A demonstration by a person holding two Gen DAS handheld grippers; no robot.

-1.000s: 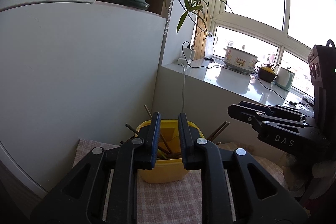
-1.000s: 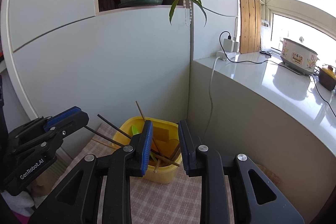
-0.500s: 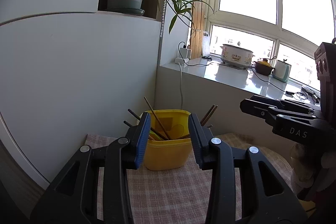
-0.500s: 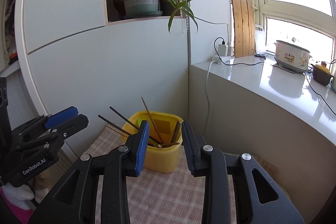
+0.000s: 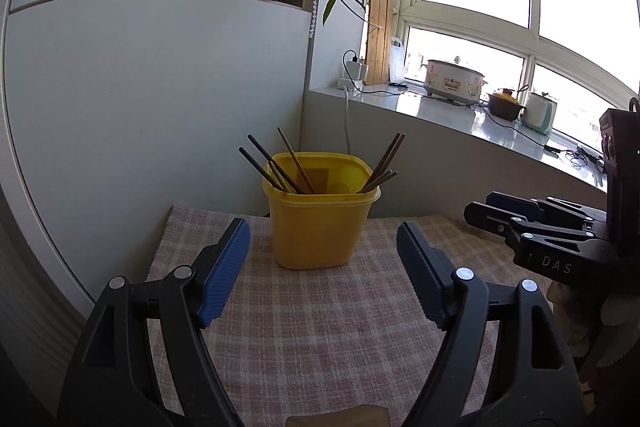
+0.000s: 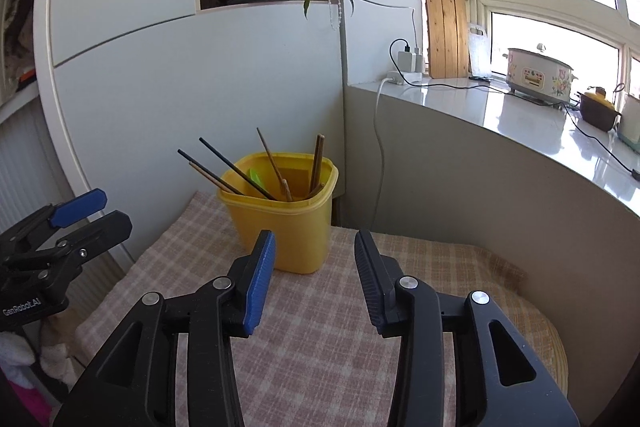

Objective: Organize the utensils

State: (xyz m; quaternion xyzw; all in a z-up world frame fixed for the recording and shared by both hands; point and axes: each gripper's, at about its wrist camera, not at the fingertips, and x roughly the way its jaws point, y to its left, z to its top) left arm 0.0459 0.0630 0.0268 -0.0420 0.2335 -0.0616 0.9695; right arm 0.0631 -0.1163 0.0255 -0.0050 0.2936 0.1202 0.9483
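2 empty tongs face a yellow plastic tub of chopsticks on a checked cloth.

The square yellow plastic tub (image 5: pixel 320 217) stands at the far middle of the pink checked tablecloth (image 5: pixel 320 339), beyond both tongs. Thin, stiff brown chopsticks (image 6: pixel 224 163) lean out of it; they look light and slippery, best pinched near their upper ends. The left gripper (image 5: pixel 323 277) is spreading wide, the right gripper (image 6: pixel 315 283) opening less, nothing between either's jaws.

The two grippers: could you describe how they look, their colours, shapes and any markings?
Both grippers are black plastic clamps with triangular cut-outs and silver rivets. The left gripper and the right gripper each have one ribbed blue pad and one dark ribbed pad. White lettering reads "DAS" on the right one's body, "GenRobot.AI" on the left one's.
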